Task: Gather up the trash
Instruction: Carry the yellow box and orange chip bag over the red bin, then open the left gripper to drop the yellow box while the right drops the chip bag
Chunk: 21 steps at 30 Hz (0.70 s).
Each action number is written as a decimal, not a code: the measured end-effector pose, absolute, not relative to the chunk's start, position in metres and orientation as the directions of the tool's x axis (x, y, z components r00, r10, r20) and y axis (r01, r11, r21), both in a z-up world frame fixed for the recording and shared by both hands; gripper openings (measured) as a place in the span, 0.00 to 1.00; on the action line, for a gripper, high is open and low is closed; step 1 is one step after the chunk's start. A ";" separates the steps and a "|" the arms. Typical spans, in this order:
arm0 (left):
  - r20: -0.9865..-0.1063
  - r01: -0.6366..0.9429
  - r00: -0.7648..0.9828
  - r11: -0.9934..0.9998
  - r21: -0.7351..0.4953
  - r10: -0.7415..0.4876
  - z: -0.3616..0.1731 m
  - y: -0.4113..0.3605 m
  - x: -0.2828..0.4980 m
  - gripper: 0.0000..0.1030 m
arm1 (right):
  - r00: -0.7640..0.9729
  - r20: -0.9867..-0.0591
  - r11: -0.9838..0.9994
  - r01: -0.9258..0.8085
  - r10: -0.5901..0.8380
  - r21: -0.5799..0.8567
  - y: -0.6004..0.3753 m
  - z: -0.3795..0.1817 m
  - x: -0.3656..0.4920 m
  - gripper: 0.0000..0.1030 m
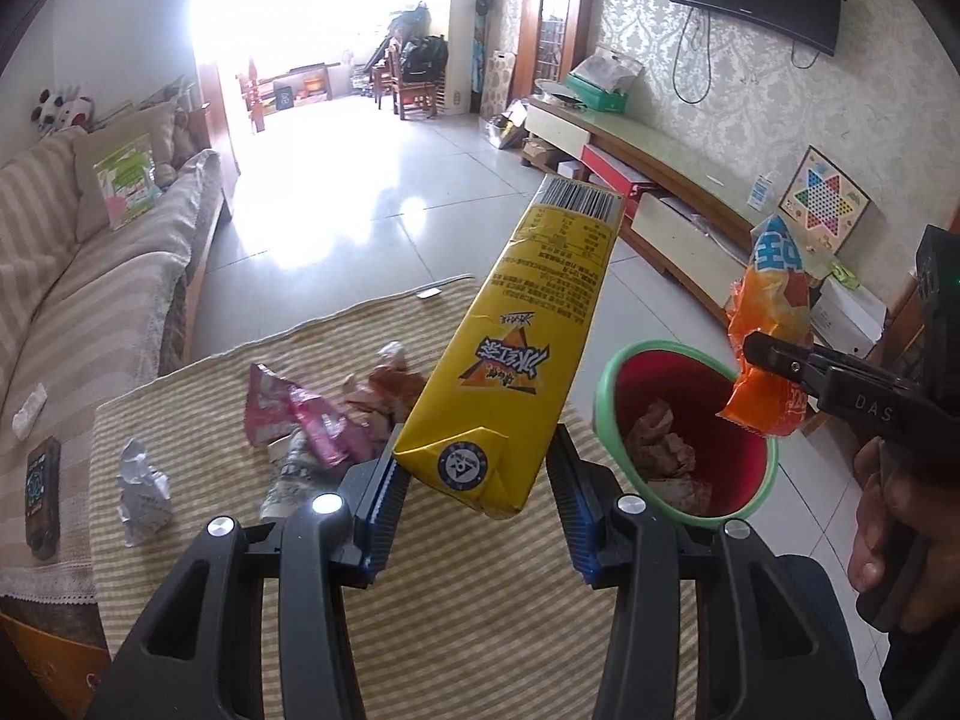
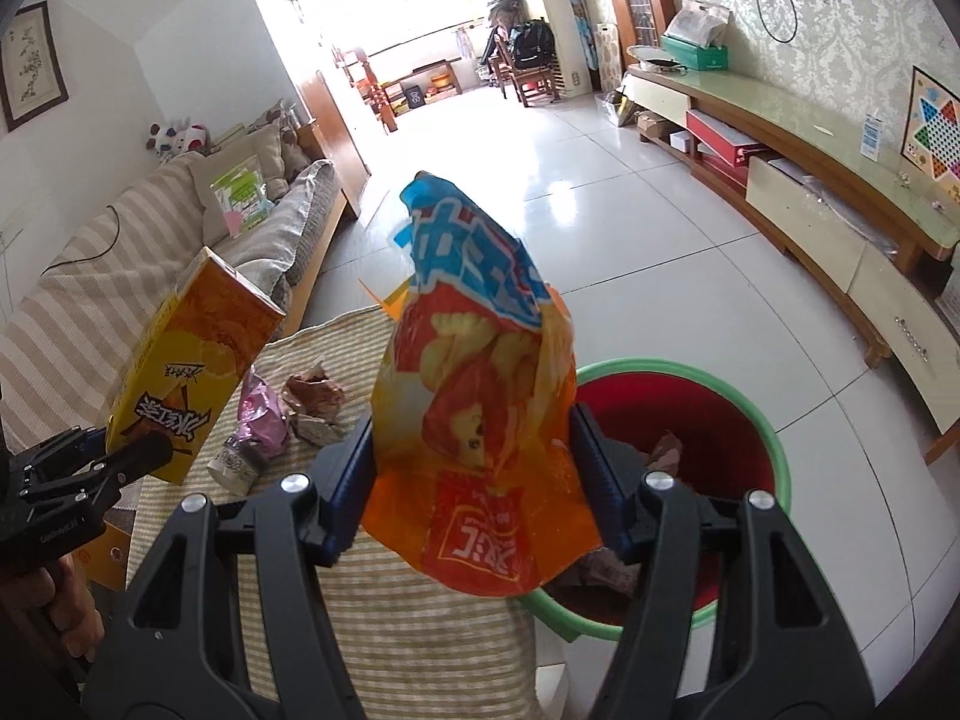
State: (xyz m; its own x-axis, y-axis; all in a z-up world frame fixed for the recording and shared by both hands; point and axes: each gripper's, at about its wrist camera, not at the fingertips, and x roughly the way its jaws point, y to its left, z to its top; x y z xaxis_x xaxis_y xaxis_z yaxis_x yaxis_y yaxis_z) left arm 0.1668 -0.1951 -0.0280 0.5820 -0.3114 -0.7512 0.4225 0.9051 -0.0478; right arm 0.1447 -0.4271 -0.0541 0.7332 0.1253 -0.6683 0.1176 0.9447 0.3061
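My left gripper is shut on a tall yellow drink carton and holds it tilted above the striped tablecloth; the carton also shows in the right wrist view. My right gripper is shut on an orange and blue snack bag, held over the near rim of the red bin with a green rim. In the left wrist view the bag hangs above the bin, which holds crumpled trash.
Pink wrappers, crumpled paper and a small cup lie on the table. A remote lies on the striped sofa at left. A TV cabinet lines the right wall. Tiled floor stretches beyond.
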 end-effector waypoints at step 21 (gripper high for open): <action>-0.819 0.592 0.389 0.796 -0.129 -0.422 -0.078 -0.371 0.188 0.42 | 0.721 -0.693 0.892 0.306 0.011 0.332 -0.548 -0.087 0.110 0.58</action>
